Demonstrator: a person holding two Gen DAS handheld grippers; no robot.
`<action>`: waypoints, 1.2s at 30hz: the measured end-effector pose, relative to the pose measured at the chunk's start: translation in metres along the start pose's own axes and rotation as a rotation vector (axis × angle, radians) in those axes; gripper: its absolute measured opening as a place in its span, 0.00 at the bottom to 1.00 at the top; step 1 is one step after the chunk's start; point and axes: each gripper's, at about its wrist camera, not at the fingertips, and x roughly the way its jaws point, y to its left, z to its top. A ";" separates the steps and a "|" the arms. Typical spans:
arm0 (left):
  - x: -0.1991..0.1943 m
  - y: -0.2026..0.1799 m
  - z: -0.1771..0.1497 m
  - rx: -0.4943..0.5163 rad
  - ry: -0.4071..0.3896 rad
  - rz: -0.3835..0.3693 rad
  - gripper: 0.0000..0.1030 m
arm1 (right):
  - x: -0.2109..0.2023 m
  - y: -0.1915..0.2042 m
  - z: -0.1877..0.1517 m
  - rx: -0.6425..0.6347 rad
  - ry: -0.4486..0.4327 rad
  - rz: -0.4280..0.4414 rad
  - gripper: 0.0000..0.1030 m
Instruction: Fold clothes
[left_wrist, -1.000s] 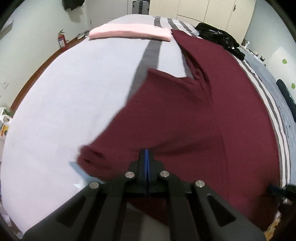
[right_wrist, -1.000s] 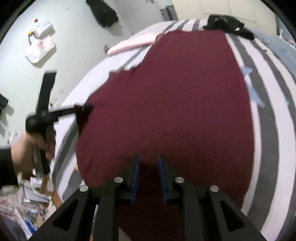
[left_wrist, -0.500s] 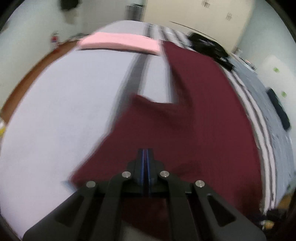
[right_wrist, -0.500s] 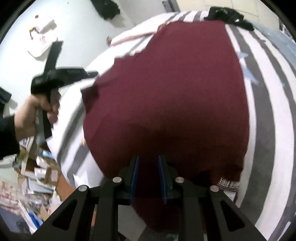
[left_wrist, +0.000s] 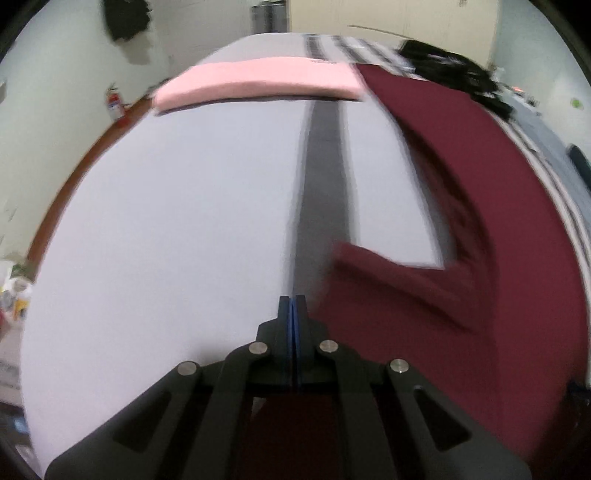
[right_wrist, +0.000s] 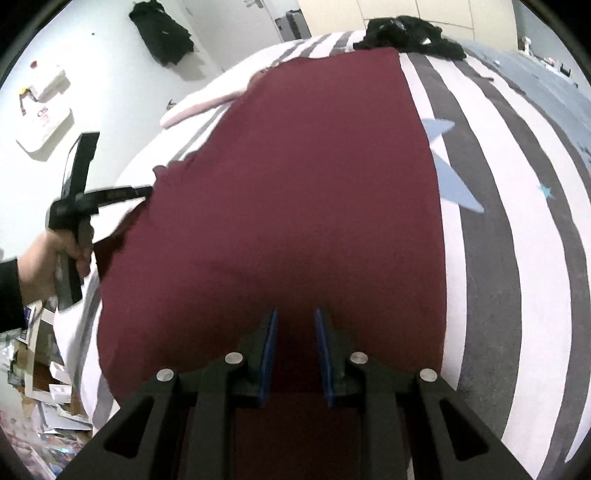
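We've got the maroon garment (right_wrist: 295, 192) spread on the striped bed (right_wrist: 517, 258), one folded pink item (left_wrist: 258, 79) done at the far end. Left gripper (left_wrist: 293, 306) pressed together, pinching the maroon edge; right gripper (right_wrist: 295, 332) part-spread w/ cloth between, can't tell if gripped. Folds mostly left.

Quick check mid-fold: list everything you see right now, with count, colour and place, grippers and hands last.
Maroon cloth garment: one, dark red, spread along the bed, one edge lifted at its left side.
Folded pink cloth: one, pale pink, far end of bed.
Black clothes heap: one, black, far end beyond the maroon garment.
Striped bed cover: one, white and grey with pale blue stars.
Fire extinguisher: one, red, by the wall.
Floor clutter: several papers and boxes, left of bed.
Left gripper: black, blue pads together on the garment's edge.
Right gripper: black, garment fold between its pads.
Hand: one, holding the left gripper.
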 end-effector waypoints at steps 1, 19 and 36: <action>-0.003 0.006 0.003 -0.021 -0.004 -0.013 0.02 | 0.001 -0.001 -0.001 -0.002 -0.001 0.001 0.19; 0.006 -0.019 -0.002 0.089 -0.006 -0.134 0.02 | 0.007 0.003 0.002 0.011 0.016 0.005 0.19; -0.090 -0.053 -0.085 0.108 -0.026 -0.146 0.02 | -0.018 0.026 -0.028 -0.155 0.030 0.056 0.21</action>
